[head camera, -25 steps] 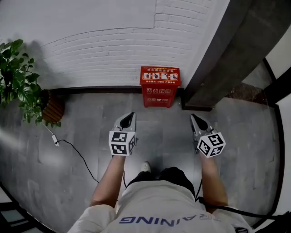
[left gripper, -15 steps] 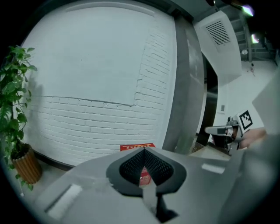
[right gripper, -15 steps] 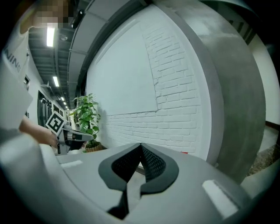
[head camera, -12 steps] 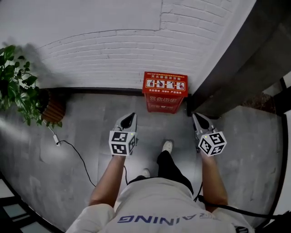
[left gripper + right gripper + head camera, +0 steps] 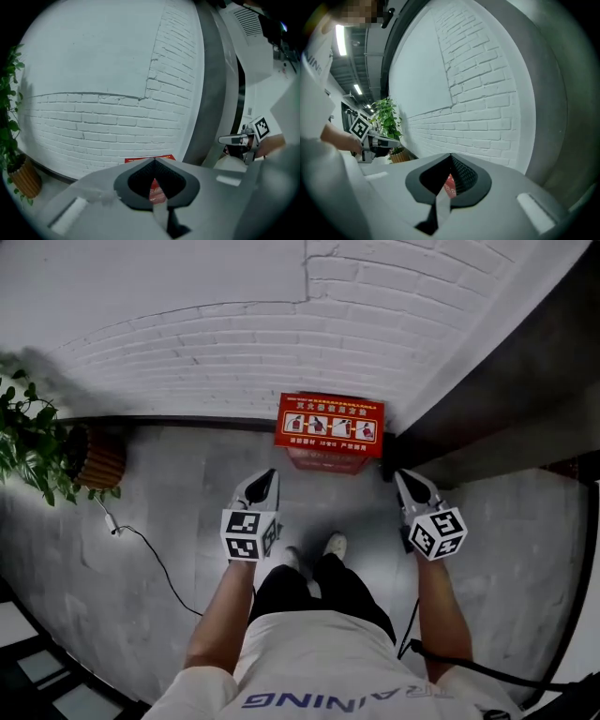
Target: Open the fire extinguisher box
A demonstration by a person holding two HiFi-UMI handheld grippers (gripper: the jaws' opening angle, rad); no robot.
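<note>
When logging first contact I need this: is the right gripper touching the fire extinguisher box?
Apart. The left gripper view shows the right gripper in mid-air beside the dark pillar, clear of the fire extinguisher box low against the wall.

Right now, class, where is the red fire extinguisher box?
In the head view, the fire extinguisher box stands on the floor against the white brick wall, just left of the dark pillar.

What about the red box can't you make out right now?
- Head view: on the fire extinguisher box, any latch is too small to find.
- Left gripper view: the left gripper hides most of it.
- Right gripper view: the right gripper hides all but a red sliver.
</note>
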